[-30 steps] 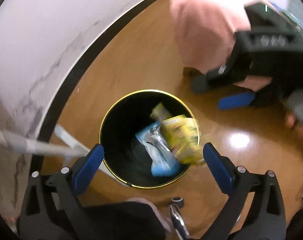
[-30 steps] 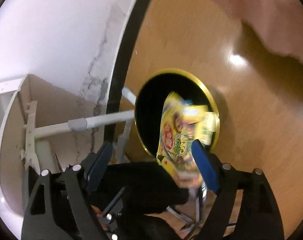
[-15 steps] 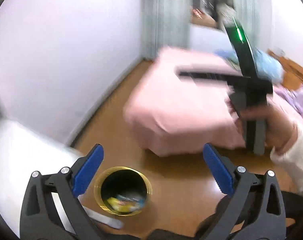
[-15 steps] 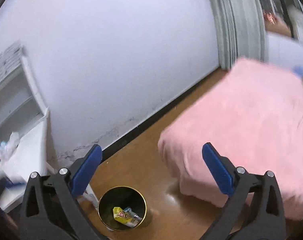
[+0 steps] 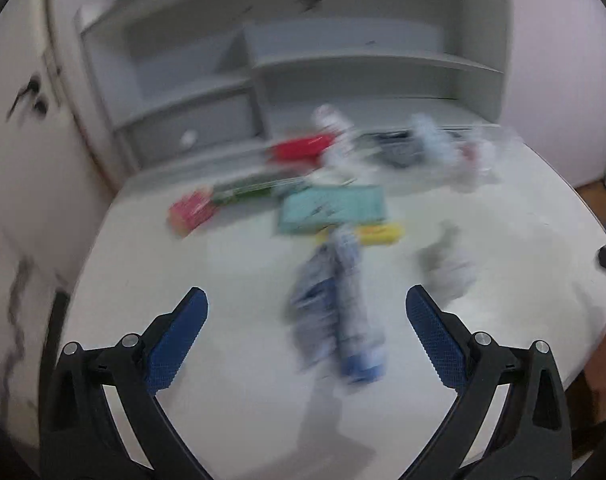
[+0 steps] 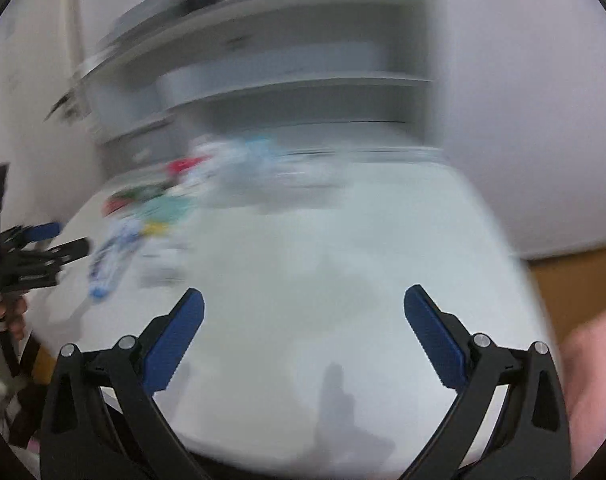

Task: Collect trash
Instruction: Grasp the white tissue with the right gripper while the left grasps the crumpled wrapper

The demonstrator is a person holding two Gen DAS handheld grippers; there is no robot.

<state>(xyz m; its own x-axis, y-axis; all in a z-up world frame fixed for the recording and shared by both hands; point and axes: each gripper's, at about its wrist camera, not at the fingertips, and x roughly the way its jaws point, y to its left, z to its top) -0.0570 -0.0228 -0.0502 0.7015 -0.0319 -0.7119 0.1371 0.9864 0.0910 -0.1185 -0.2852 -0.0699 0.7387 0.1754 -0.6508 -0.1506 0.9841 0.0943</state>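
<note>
While both are being held over the white desk [image 5: 223, 380]:
Left gripper [image 5: 307, 308]: being held wide, empty.
Right gripper [image 6: 303, 304]: just opened wide, empty.

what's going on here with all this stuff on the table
A person is clearing trash with a hand-held gripper in each hand. Both the left hand-held gripper and the right hand-held gripper are open and empty, over the white table. Blurred litter lies there: a blue-and-white wrapper nearest the left one, a teal packet and a red packet further back.
</note>
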